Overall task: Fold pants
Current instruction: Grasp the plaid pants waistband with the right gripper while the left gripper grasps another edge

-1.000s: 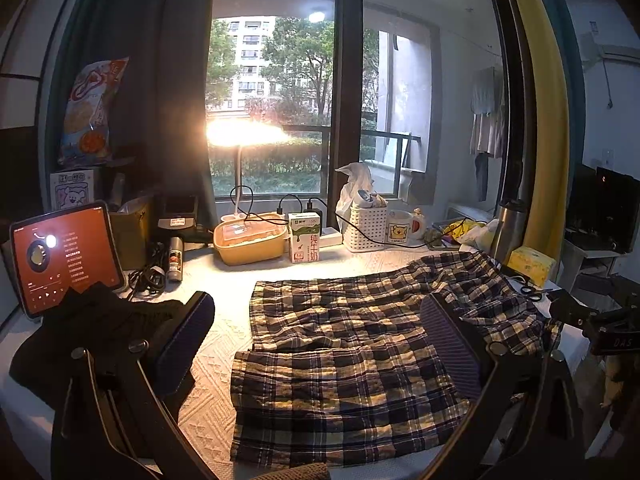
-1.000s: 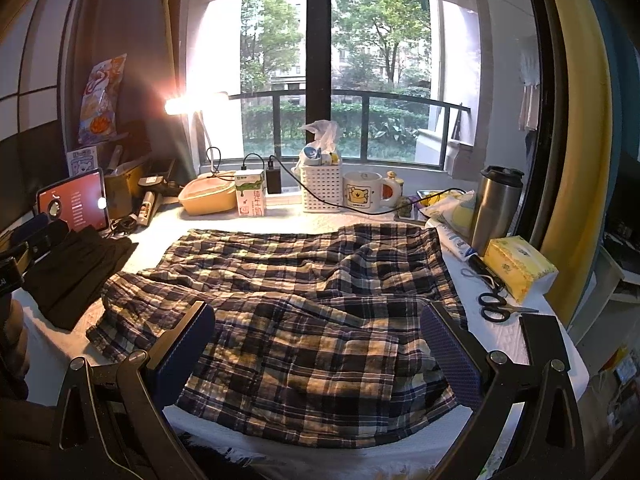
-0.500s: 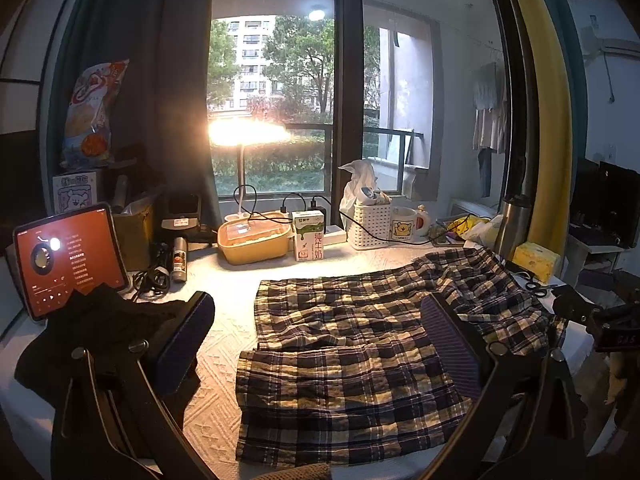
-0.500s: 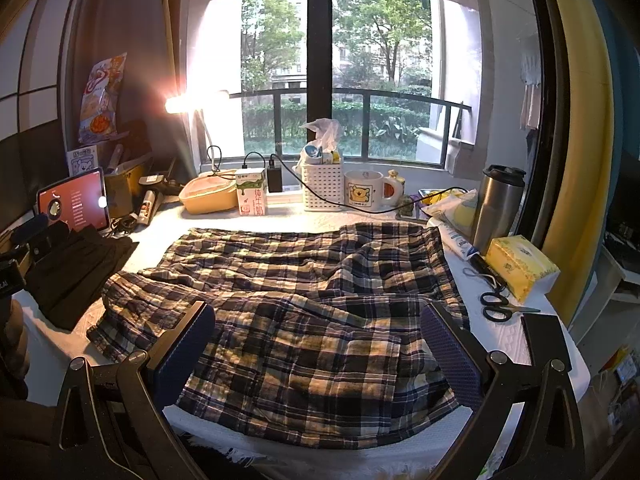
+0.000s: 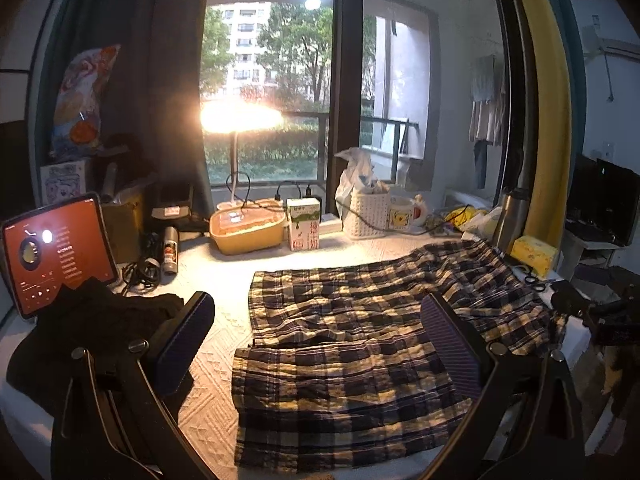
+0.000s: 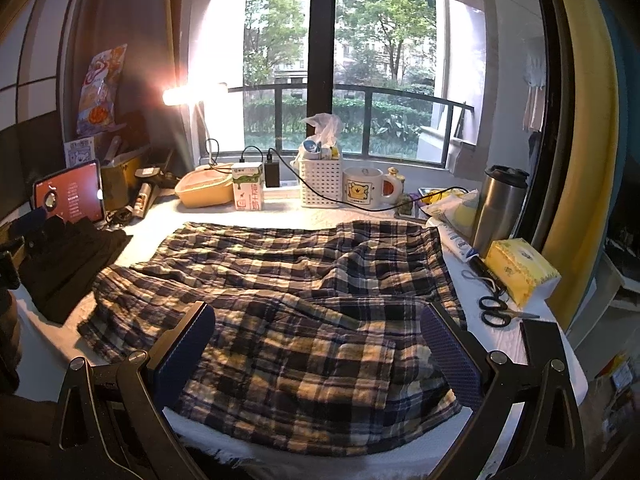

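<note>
While the plaid pants (image 6: 288, 300) lay spread flat across the white-covered bench (image 5: 216, 364), legs reaching toward the tablet (image 5: 56, 252), both tongs hung released above the near edge. The left tongs (image 5: 320, 344) faced the cuffs, the right tongs (image 6: 316, 348) the waist, likely so each could take one end. Scissors (image 6: 496, 312) sat just beside the fabric.
</note>
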{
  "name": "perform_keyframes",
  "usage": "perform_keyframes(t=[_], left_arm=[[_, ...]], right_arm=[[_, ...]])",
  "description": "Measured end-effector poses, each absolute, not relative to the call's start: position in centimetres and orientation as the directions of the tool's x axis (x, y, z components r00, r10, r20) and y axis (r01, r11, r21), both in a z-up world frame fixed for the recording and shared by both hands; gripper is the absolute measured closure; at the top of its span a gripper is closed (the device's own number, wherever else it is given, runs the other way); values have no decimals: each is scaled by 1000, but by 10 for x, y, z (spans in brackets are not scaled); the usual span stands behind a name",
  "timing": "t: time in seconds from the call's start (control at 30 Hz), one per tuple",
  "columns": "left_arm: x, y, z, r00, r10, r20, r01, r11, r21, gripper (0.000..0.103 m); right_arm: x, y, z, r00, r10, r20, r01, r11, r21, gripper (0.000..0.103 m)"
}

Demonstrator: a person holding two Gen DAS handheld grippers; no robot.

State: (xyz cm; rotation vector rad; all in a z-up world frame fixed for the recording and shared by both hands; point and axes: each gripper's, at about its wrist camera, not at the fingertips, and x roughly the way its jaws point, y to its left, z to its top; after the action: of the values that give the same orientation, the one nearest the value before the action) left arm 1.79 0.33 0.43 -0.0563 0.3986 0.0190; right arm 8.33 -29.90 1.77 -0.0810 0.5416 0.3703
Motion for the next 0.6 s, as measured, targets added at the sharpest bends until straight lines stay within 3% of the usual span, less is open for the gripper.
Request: perform_keyframes(t=[0.37, 0.6], left_arm=[[122, 39, -27, 825, 56, -562, -53, 998, 22, 1], [203, 67, -49, 746, 33, -665, -29, 999, 17, 1]], right_arm=[[178, -310, -14, 734, 260, -627, -317, 948, 22, 0], [246, -329, -11, 737, 247, -629, -309, 951, 11, 0]])
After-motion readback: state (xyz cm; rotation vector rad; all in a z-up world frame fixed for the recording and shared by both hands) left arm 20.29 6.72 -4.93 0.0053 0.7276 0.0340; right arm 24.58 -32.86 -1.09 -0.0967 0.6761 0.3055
